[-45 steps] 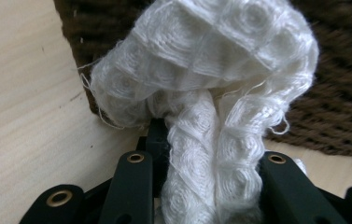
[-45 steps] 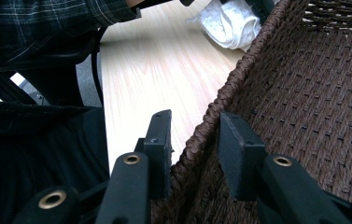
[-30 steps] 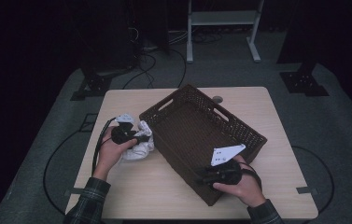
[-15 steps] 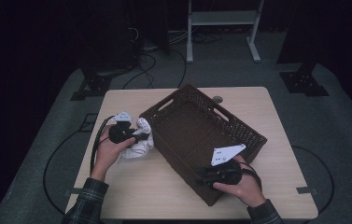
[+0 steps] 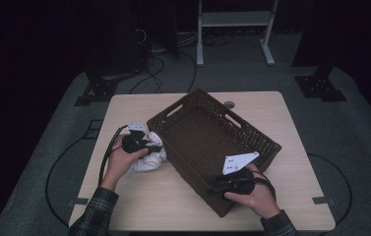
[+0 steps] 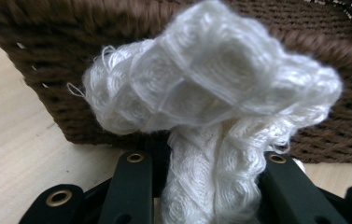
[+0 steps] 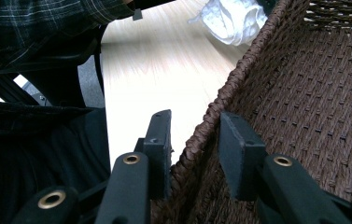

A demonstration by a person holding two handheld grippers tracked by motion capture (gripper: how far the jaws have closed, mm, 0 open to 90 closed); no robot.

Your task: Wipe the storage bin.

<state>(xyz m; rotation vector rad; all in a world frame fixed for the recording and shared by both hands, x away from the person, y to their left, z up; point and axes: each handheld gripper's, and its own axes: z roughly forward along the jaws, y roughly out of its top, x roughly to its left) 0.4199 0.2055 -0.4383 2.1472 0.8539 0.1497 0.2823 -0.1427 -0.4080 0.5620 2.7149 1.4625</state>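
1. I had the left tongs [image 6: 197, 186] closed on the white cloth [image 6: 211, 107], a bunched strand of it pinched between the two jaws with the rest ballooning above them. In the high view the cloth [image 5: 148, 158] sat near the left edge of the surface [image 5: 139, 196], just beside the basket's left wall.
2. I judged this grip served to gather the cloth into one bundle so it could clear the basket wall, which stood directly ahead of it in the left gripper view.
3. I had the right tongs [image 7: 194, 154] straddling the rim of the woven basket [image 7: 313, 107], one jaw outside the wall and one inside. The jaws stood partly apart around the braided rim; whether they pressed on it I could not tell.
4. I judged this hold served to steady the basket [image 5: 212, 142], which lay turned at an angle across the middle of the surface, its near corner toward the front edge.
5. Compared with a second earlier, the left hand [image 5: 124, 160] and cloth bundle had shifted slightly along the basket's left wall. The basket and the right hand [image 5: 252, 191] had not visibly moved.
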